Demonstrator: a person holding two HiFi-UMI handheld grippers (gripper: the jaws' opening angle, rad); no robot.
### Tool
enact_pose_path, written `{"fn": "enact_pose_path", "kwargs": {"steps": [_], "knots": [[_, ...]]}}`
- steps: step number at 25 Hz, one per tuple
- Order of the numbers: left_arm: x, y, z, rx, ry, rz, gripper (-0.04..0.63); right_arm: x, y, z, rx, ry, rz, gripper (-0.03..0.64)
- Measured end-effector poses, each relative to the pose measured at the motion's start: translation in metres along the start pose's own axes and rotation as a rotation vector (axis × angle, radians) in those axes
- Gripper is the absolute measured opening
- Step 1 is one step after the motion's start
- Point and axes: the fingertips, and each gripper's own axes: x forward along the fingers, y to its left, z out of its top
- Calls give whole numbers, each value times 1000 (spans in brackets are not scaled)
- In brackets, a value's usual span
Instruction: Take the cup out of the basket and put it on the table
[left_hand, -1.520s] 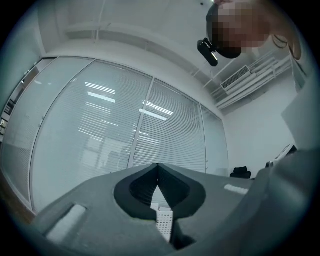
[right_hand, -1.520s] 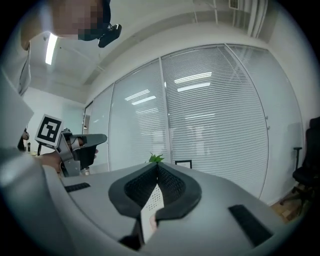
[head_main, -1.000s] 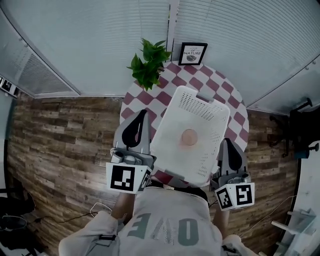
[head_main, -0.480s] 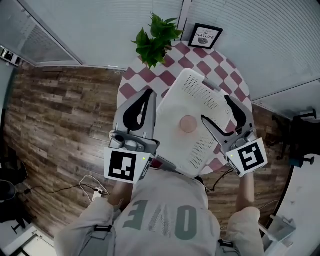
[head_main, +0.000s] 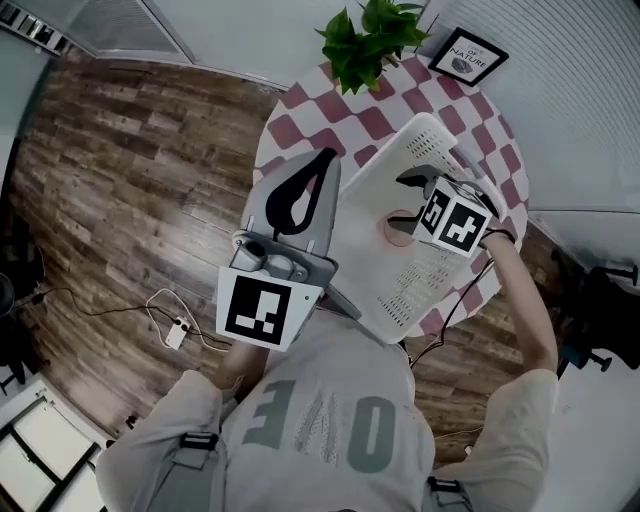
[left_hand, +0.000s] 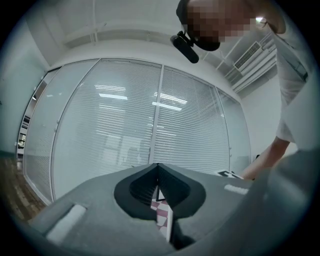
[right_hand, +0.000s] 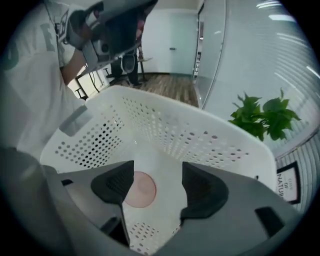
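A white perforated basket (head_main: 440, 150) stands on the round checkered table (head_main: 325, 115). On its floor lies a pink cup (head_main: 393, 235), seen from above and partly hidden by my right gripper (head_main: 405, 200). That gripper hangs inside the basket just over the cup. In the right gripper view the cup (right_hand: 140, 190) shows low between the wide jaws of the right gripper (right_hand: 157, 187), which are closing without touching it. My left gripper (head_main: 318, 165) is shut and empty beside the basket's left wall, pointing up at the blinds in its own view (left_hand: 158, 172).
A green potted plant (head_main: 368, 40) and a small framed picture (head_main: 468, 55) stand at the table's far edge. Wooden floor with a cable and power strip (head_main: 175, 330) lies to the left. Glass walls with blinds close off the back.
My right gripper has swung from the basket's right side to inside it, over the cup, and its jaws have opened wide. The head view has shifted; the left gripper stays shut.
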Motion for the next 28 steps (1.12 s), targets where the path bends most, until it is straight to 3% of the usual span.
{"fn": "enact_pose_path", "kwargs": {"steps": [6, 15, 19, 28], "knots": [[-9, 28, -14, -45, 24, 79, 5, 62, 6, -52, -95, 294, 114, 310], [-13, 42, -28, -97, 32, 111, 5, 111, 17, -87, -89, 461, 197, 283], [-20, 47, -32, -121, 40, 130, 5, 121, 9, -94, -66, 488, 150, 166], [-25, 49, -29, -102, 23, 135, 5, 124, 14, -92, -63, 466, 112, 37]]}}
